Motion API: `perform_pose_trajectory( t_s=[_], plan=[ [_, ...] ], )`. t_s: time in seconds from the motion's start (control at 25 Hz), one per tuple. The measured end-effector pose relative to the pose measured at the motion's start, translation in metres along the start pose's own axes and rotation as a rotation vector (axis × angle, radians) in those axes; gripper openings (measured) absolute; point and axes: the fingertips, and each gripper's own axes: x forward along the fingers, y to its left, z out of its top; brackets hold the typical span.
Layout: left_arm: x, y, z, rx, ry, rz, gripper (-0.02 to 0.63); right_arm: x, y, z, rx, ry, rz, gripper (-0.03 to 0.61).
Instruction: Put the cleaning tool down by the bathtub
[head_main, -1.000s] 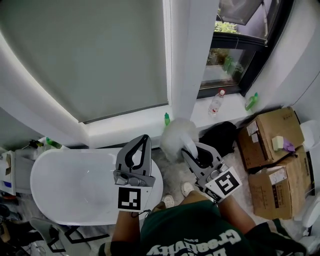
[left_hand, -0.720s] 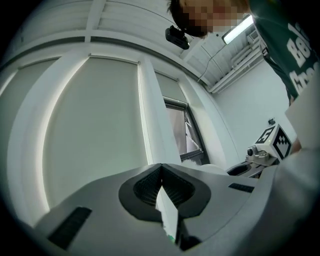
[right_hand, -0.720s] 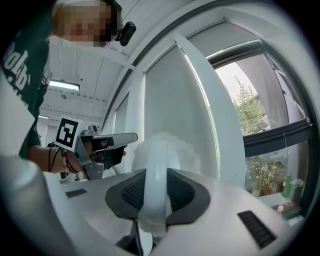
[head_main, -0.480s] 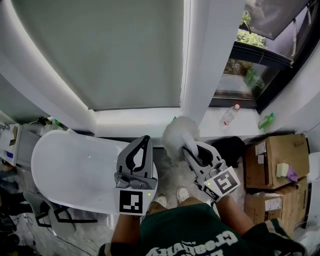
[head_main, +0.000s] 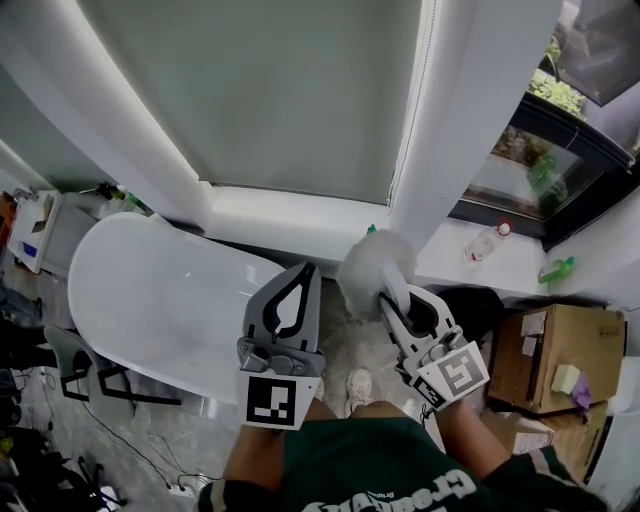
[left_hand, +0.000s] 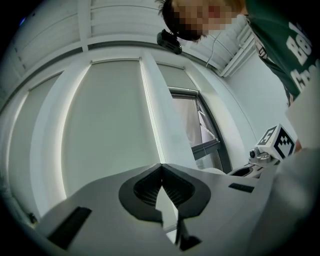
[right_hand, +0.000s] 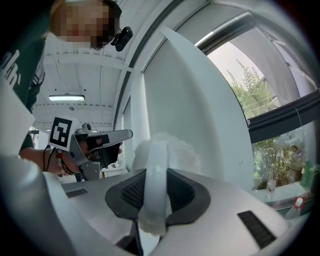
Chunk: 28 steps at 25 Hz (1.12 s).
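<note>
Bathtub (head_main: 140, 300): white, freestanding, at the left of the head view, its near rim running just under the left gripper (head_main: 306, 270). Left gripper: jaws pressed together at the tips, nothing between them in the left gripper view; empty, held out level over the tub's right end. Next to the right, the cleaning tool (head_main: 372, 268): a white duster-like brush with a fluffy round head and a smooth pale handle, held in the air above the floor strip between tub and window wall, not yet set down. Right gripper (head_main: 398, 298): clamped on the handle, which the right gripper view shows running straight between the ribbed pads (right_hand: 131, 192) with the fluffy head (right_hand: 175, 150) just beyond the jaw tips. Handling, judged: tool looks light; the head is soft and would squash and give no firm purchase, so the stiff handle is the place to hold, as now, close behind the head so the tool swings little. The handle looks smooth plastic and may slip or twist in the pads if tilted. Nothing fragile; a low drop should not harm it. Far right: a clear bottle (head_main: 487, 243) on the sill and cardboard boxes (head_main: 545, 350) on the floor, well apart from the tub.
</note>
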Motion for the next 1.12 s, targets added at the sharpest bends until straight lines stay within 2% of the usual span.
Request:
perform_pose_trajectory(
  t_s=[0.24,0.56,0.68,0.84,0.96,1.12],
  plan=[
    [0.003,0.008,-0.017,0.014,0.032,0.019,0.006,0.013,0.002,-0.013,0.008,0.024,0.041,0.094],
    [0.012,0.028,-0.033,0.015,0.012,0.022,0.006,0.046,0.006,-0.026,0.044,0.039,0.081,0.094],
    [0.016,0.043,-0.048,0.014,0.016,0.025,0.006,0.063,0.005,-0.031,0.061,0.044,0.075,0.094],
    [0.023,0.060,-0.067,0.010,0.007,-0.012,0.006,0.091,0.004,-0.035,0.036,0.060,0.061,0.094],
    [0.031,0.078,-0.080,-0.006,-0.008,0.002,0.006,0.111,0.001,-0.036,0.043,0.067,0.043,0.094],
    [0.044,0.091,-0.098,-0.017,-0.013,-0.016,0.006,0.132,-0.004,-0.041,0.002,0.084,0.028,0.094]
  ],
)
